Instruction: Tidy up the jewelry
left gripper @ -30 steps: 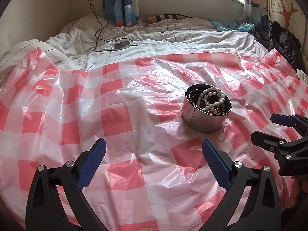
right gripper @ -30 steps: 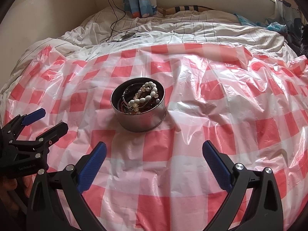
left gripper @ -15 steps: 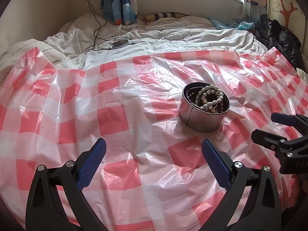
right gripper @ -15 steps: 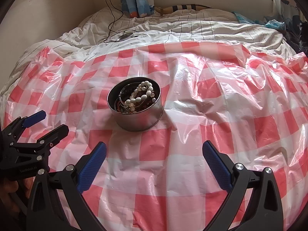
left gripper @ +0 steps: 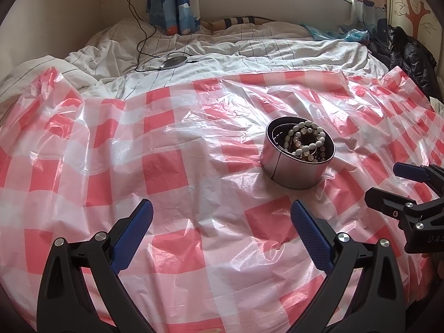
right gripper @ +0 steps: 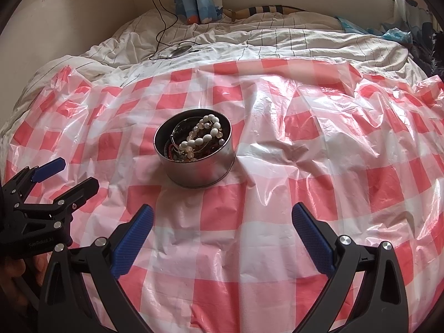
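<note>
A round silver metal tin (left gripper: 297, 163) stands upright on a red-and-white checked plastic sheet (left gripper: 166, 172) spread over a bed, right of centre in the left wrist view and just left of centre in the right wrist view. The sheet probably serves to keep small pieces from getting lost in the striped white bedding (left gripper: 249, 52) at the top of the frame. Inside the tin lies a tangle of jewelry: a white beaded bracelet (right gripper: 204, 136) on top, with darker beads and a thin metal bangle beneath it, so everything seems gathered in one container. The left gripper (left gripper: 222, 230) sits low in the bottom of its own view, jaws wide apart and holding nothing; the right gripper (right gripper: 222, 230) is likewise spread and empty, and each shows at the edge of the other's view. Both hang short of the tin without touching it, which suggests the sorting is either finished or not begun; which, I cannot tell.
</note>
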The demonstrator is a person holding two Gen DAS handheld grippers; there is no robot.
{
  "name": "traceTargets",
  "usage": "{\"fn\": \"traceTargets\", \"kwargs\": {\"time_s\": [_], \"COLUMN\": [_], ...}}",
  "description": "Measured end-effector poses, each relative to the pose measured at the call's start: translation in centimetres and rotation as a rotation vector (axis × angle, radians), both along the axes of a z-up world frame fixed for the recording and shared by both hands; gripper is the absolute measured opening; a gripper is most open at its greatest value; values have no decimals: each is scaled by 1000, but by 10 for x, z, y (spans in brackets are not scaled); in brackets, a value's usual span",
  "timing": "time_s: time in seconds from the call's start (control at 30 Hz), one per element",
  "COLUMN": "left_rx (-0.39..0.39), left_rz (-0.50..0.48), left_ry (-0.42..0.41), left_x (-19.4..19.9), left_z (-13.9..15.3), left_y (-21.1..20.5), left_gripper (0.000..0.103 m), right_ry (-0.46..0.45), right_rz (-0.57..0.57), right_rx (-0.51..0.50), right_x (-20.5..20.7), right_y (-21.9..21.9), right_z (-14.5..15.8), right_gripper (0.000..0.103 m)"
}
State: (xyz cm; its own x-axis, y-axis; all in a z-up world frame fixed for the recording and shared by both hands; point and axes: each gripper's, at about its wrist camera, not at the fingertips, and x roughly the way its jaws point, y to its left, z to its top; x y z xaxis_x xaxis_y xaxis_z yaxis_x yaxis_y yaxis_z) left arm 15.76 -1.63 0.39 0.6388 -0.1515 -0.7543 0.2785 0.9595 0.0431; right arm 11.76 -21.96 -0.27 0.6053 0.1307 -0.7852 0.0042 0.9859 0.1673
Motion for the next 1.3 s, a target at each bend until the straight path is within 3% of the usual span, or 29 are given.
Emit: {"fn": "traceTargets", "kwargs": {"time_s": [1.3], "left_rx": [0], "left_rz": [19], "left_ry": [48], "left_x": [5], "left_z": [-7], "left_y": [1], "left_gripper": [95], "right_ry": [14], "right_rz": [4], "right_rx": [-7], "right_x": [0], "right_y": [0], "right_z": [-6], "right_gripper": [95]}}
